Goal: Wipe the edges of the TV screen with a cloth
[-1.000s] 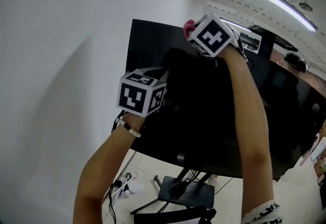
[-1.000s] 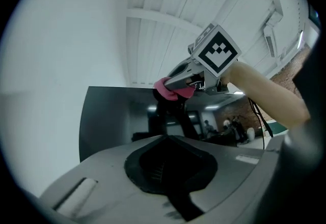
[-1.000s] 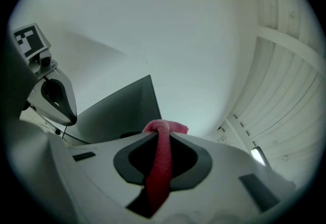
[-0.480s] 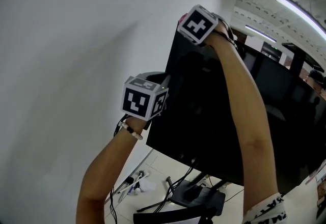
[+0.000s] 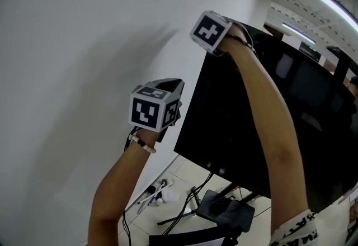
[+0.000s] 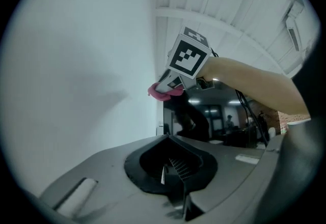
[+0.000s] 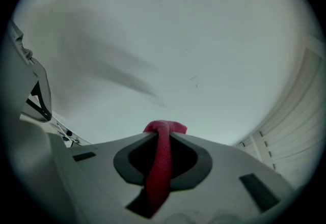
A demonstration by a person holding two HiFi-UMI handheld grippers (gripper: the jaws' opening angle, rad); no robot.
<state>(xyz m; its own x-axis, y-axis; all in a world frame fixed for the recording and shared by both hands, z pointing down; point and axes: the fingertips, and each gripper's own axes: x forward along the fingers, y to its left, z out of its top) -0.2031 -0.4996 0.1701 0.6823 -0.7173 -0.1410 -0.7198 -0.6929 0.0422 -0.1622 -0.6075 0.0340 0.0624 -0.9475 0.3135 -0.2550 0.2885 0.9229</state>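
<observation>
The black TV screen [image 5: 251,127] fills the right of the head view, with its left edge next to the white wall. My right gripper [image 5: 211,31] is raised to the TV's top left corner and is shut on a pink cloth [image 7: 162,162]. In the right gripper view the cloth runs up between the jaws and folds over their tips. From the left gripper view the cloth [image 6: 164,92] shows under the right gripper [image 6: 175,78], above the screen [image 6: 204,121]. My left gripper [image 5: 170,87] hangs lower, just left of the TV's left edge. Its jaws [image 6: 168,139] are shut with nothing between them.
A white wall [image 5: 84,43] stands close on the left. Below the TV are its stand base [image 5: 224,212] and loose cables and a power strip on the floor [image 5: 151,195]. Ceiling lights [image 5: 335,3] run at the upper right.
The TV now sits further right in the head view. My right gripper with the cloth has come to the TV's top left corner. The left gripper has ended up just off the TV's left edge.
</observation>
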